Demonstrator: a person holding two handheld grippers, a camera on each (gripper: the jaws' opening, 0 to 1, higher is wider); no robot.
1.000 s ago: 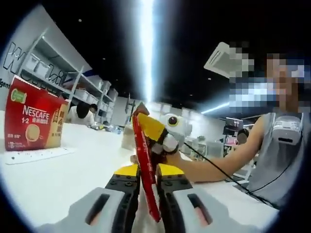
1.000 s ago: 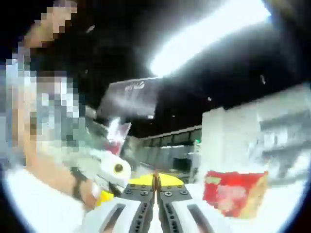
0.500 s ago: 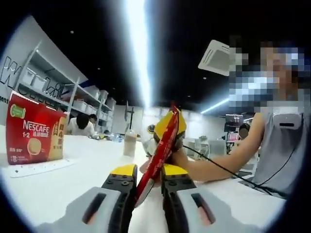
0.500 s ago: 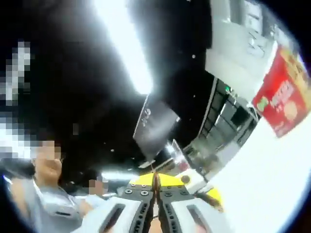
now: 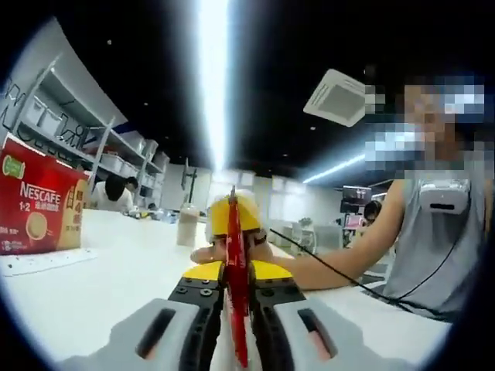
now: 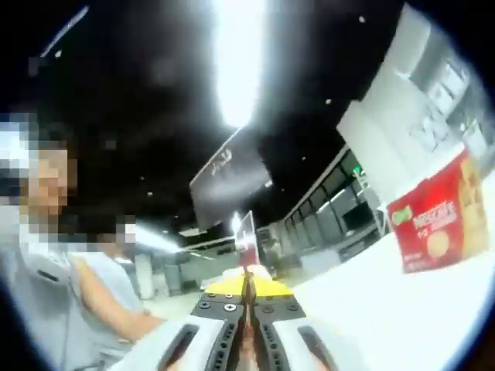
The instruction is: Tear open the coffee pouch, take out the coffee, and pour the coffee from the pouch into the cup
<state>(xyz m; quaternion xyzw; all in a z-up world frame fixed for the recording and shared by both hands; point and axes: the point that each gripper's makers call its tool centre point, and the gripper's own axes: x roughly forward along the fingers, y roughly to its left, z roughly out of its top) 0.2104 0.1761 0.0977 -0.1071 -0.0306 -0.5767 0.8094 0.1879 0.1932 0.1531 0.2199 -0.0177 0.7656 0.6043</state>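
Note:
A red coffee pouch stands edge-on and upright between the yellow-tipped jaws of my left gripper, which is shut on it. At the pouch's top end sits the yellow front of my right gripper, with a hand behind it. In the right gripper view my right gripper is shut, and a thin red and white end of the pouch sticks up from between its jaws. A tall pale cup stands on the white table, further off and left of the pouch.
A red Nescafe box stands on the table beside a white power strip. A person in a grey sleeveless top sits to the right, one arm reaching in. Shelving and other people are far behind.
The pouch leaned right half a second ago and now stands straight in my left jaws. The right gripper view has rolled, so the Nescafe box sits lower right. Both grippers stay shut.

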